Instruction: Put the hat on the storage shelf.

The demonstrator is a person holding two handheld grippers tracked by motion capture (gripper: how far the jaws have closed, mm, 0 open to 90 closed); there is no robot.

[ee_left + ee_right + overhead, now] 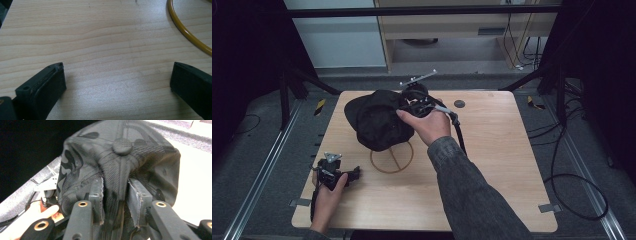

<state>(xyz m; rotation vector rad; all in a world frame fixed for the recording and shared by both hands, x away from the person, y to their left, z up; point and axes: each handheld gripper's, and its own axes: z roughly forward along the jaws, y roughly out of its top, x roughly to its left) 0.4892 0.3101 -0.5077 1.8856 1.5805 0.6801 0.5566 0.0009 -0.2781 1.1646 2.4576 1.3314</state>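
My right gripper (115, 197) sits at the back of the light wooden table (492, 165), jaws a little apart with a fold of the black camouflage-patterned fabric cap (120, 162) between them, and I can't tell whether the pads are pressing. The cap rests on the table just above the thin yellow ring (392, 159). It looks light, soft and floppy, so I'd pinch a seam or the stiffer brim. My left gripper (117, 82) idles wide open and empty over bare wood.
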